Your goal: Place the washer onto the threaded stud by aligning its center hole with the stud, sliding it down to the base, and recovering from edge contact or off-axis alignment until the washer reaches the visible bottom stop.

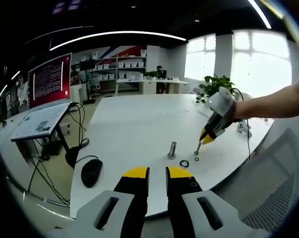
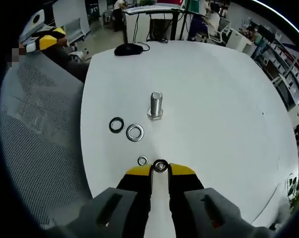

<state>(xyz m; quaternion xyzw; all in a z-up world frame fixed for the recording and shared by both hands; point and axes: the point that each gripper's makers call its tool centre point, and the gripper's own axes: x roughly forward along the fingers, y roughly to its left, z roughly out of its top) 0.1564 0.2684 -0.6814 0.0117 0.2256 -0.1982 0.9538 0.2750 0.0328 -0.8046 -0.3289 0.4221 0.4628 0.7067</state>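
Observation:
A short threaded stud [image 2: 156, 105] stands upright on the white table [image 2: 214, 99]; it also appears as the stud [image 1: 172, 149]. My right gripper [image 2: 160, 167] is shut on a small dark washer [image 2: 160, 166], pinched at the fingertips, well short of the stud. Loose on the table between them lie a black washer [image 2: 116, 124], a silver washer [image 2: 135, 132] and a tiny washer [image 2: 142, 160]. My left gripper [image 1: 157, 173] hovers off the table edge, jaws a narrow gap apart with nothing between them. The right gripper [image 1: 205, 139] hangs beside the stud.
A black mouse [image 2: 128, 49] with its cable lies at the far table edge. A mesh chair [image 2: 35, 129] stands beside the table. A person's arm [image 1: 273, 101] reaches in over the table, and a potted plant [image 1: 216, 85] sits at the back.

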